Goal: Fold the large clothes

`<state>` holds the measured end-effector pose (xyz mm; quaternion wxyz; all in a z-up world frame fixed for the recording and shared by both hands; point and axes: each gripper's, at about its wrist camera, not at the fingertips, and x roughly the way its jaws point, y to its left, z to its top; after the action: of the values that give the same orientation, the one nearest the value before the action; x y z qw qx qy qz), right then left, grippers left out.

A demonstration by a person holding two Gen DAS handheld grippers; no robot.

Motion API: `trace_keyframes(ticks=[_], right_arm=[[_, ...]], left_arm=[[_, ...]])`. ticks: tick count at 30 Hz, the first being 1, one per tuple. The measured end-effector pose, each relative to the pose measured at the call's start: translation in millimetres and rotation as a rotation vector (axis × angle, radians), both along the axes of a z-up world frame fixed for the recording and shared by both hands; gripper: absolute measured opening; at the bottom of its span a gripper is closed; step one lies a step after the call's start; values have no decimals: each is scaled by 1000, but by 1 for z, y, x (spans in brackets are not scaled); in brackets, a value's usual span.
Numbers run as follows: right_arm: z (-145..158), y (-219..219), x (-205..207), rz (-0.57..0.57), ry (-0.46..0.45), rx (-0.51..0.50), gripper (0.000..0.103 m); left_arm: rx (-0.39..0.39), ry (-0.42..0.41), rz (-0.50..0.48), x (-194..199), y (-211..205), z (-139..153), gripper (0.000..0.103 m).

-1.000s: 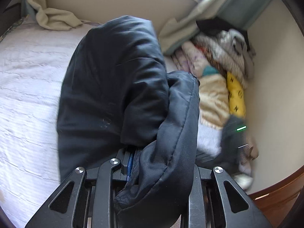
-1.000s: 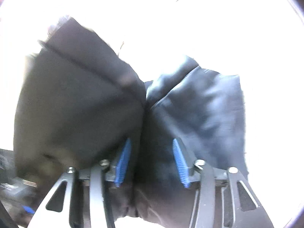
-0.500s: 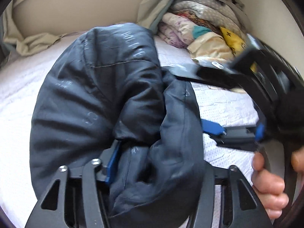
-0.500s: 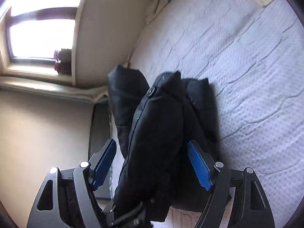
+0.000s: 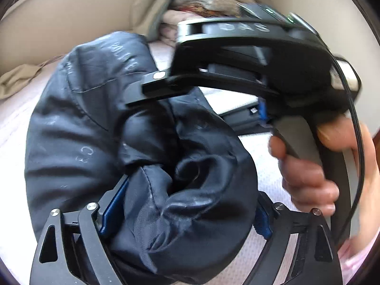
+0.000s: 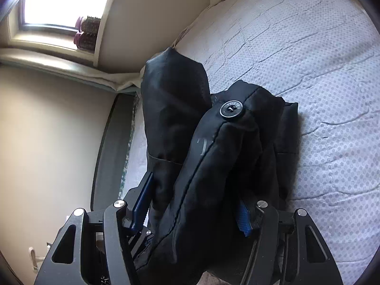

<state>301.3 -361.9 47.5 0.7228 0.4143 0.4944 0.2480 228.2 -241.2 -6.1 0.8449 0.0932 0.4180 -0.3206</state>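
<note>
A bulky black padded jacket [image 5: 99,128] is bunched up over the white dotted bedspread [image 6: 308,59]. My left gripper [image 5: 185,204] is shut on a thick roll of the jacket between its blue pads. My right gripper [image 6: 194,204] is shut on another thick fold of the jacket [image 6: 213,166], which has a round snap button [image 6: 231,109] on top. The right gripper's body [image 5: 249,54] and the hand holding it show in the left wrist view, just above and to the right of the jacket.
A pile of assorted clothes [image 5: 209,2] lies at the far end of the bed against the beige wall. A crumpled beige cloth [image 5: 16,83] lies at the left. A window [image 6: 64,2] and a dark bed edge [image 6: 111,156] show in the right wrist view.
The right gripper has closed onto the jacket fold and moved close above the left gripper. The left gripper still holds its roll, with the jacket bunched tighter.
</note>
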Motion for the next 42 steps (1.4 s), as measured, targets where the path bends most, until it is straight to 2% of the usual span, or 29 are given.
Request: trace_keyframes(ticks=[1,5,7,10,13,16,19,21,23,26,29,33,38,41,42], right_arm=[[0,3,1,12,0,-18,61],[-3,13,-2,42,12,-107,58],[-4,21,-1,48,15,-167,44],[0,27,-2,37,5,-214,32],[10,25,-5,11,-15,-272,25],[23,20,-11,-9,-43,-344,23],[34,16,-22,-6,-73,-397,23],[31,11,-25,-15,-67,-388,23],[26,7,-27,-31,-52,-368,23],[14,-6,-36,-58,-26,-326,23],[-3,-19,-44,-86,11,-263,23],[-38,-28,-47,-113,83,-183,27],[-64,-34,-50,-161,88,-79,29],[-59,-40,-52,-183,111,-12,43],[-52,-42,-52,-187,127,-7,56]], left_arm=[[-2,1,-25,-1,-1,-1,97],[-5,9,-86,-8,-3,-2,99],[-2,34,-92,-8,2,0,98],[-68,92,-109,-5,22,13,98],[-154,124,-96,-3,57,36,98],[-227,72,-49,-10,96,58,98],[-220,9,30,-7,115,60,96],[-180,37,51,-2,113,44,92],[-156,85,29,2,103,25,87],[-110,50,18,-5,97,12,86],[-96,35,-1,-7,94,6,86],[-55,27,-19,-8,85,-14,86],[-3,-26,-28,-12,76,-24,89],[41,-51,-38,-11,67,-28,92],[50,-56,-40,-12,65,-29,93]])
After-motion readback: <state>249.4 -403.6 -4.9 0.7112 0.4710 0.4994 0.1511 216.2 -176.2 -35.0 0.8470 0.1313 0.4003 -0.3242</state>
